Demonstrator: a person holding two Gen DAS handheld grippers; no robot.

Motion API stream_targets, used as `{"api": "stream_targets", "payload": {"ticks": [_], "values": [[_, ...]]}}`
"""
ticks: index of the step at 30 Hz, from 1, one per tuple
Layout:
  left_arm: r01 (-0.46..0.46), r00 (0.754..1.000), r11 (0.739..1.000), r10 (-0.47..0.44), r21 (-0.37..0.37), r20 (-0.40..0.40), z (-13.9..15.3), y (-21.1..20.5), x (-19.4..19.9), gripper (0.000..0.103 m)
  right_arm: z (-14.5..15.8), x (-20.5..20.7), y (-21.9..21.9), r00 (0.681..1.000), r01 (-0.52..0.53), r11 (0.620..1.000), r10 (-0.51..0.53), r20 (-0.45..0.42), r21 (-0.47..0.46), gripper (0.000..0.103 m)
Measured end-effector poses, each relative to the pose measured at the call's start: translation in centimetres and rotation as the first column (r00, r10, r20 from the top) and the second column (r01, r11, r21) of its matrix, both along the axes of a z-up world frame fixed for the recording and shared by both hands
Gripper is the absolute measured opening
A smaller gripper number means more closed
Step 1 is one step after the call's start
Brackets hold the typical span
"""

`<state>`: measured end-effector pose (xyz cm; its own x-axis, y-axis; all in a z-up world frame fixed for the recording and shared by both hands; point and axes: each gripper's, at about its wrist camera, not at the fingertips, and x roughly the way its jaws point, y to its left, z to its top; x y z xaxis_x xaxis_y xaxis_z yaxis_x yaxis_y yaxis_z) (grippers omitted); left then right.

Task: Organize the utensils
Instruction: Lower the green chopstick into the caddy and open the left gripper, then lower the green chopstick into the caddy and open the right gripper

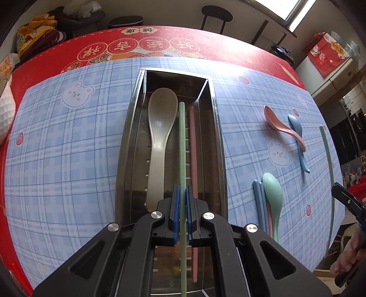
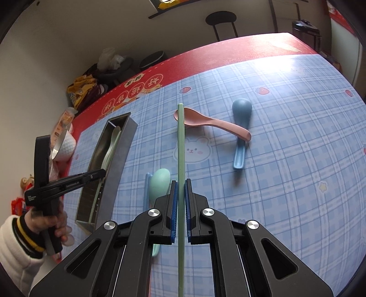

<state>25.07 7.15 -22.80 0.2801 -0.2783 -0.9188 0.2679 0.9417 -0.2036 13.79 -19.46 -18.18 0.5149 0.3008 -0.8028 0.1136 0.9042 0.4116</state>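
Note:
My left gripper [image 1: 182, 189] is shut on a green chopstick [image 1: 181, 148] that hangs lengthwise over the long metal tray [image 1: 128, 137]. A beige spoon [image 1: 160, 128] and a pink chopstick [image 1: 193, 148] lie inside the tray. My right gripper [image 2: 180, 182] is shut on a second green chopstick [image 2: 180, 141], held above the blue checked mat. On the mat lie a pink spoon [image 2: 205, 122] crossing a blue spoon [image 2: 241, 109], and a green spoon [image 2: 159, 182] beside blue chopsticks [image 2: 147, 189]. In the right wrist view the left gripper [image 2: 100, 173] reaches over the tray [image 2: 123, 146].
A white textured bowl [image 2: 66, 144] stands left of the tray on the red tablecloth [image 1: 160, 36]. A black stool [image 2: 220, 20] and piled clothes [image 1: 36, 34] are beyond the table's far edge. A hand in a white sleeve [image 2: 13, 239] holds the left gripper.

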Motion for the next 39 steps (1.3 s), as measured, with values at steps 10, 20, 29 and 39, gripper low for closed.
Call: {"api": "stream_targets", "payload": {"ticks": [10,20,29,39], "values": [[0.034,0.999,0.999,-0.034,0.004,0.002,0.0,-0.7,-0.4,0.024,0.1,0.2,0.4,1.0,0.002,1.0,-0.002,-0.01,0.014,0.006],[0.002,0.993,0.999,-0.009,0.051,0.122,4.0,1.3,-3.6,0.045,-0.4,1.9,2.2,0.998,0.031,0.991,-0.024,-0.052,0.129,0.006],[-0.048,0.985,0.996,0.034,0.075,0.171,5.4,4.6,-5.9,0.097,-0.7,4.4,6.0,0.994,0.071,0.975,-0.052,-0.096,0.213,0.006],[-0.157,0.972,0.987,0.15,0.026,0.179,5.8,9.0,-8.4,0.097,-1.4,7.1,12.3,0.989,0.061,0.971,-0.027,-0.148,0.233,0.006]]}}
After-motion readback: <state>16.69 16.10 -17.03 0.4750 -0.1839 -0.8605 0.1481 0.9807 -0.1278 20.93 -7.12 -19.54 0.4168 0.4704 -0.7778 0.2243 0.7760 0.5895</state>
